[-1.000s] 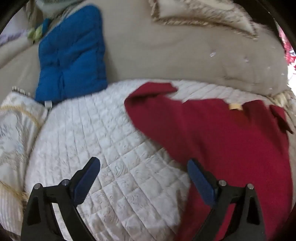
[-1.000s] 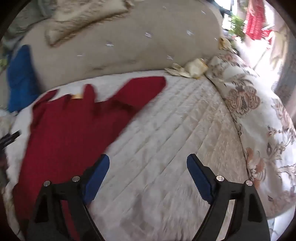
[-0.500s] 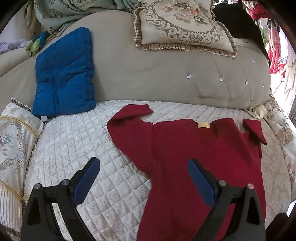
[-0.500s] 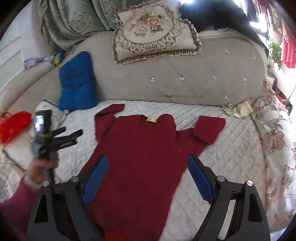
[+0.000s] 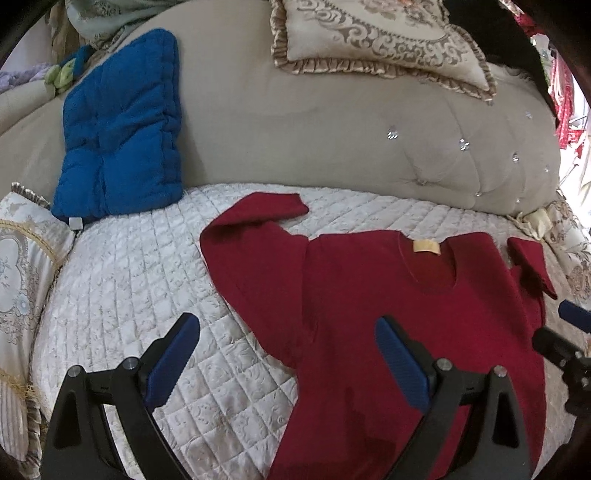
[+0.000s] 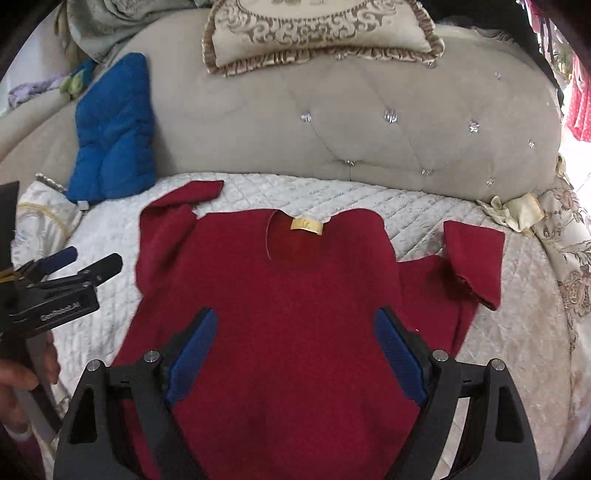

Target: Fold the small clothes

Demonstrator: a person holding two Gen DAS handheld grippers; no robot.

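Observation:
A dark red sweater (image 6: 295, 302) lies flat, neck away from me, on the quilted white sofa seat (image 6: 436, 206); a tan label (image 6: 306, 225) shows inside its collar. Both sleeve ends are folded over. My right gripper (image 6: 295, 350) hovers open above the sweater's chest, nothing between its blue pads. My left gripper (image 5: 288, 354) is open too, above the sweater's left edge (image 5: 258, 280) and the quilt. In the right wrist view the left gripper (image 6: 74, 266) appears at the left edge, held by a hand; the right gripper's tip (image 5: 572, 321) shows in the left wrist view.
A blue padded cushion (image 5: 122, 125) leans on the beige tufted backrest (image 5: 332, 129) at the left. An ornate frilled cushion (image 6: 317, 33) rests on top. Patterned armrest cushions (image 6: 569, 266) flank the seat, and a cream cloth (image 6: 517, 210) lies at the right corner.
Both grippers pulled back from the seat, so the whole sweater came into view. The right gripper swung left from the bare quilt to above the sweater's chest. Both stayed open.

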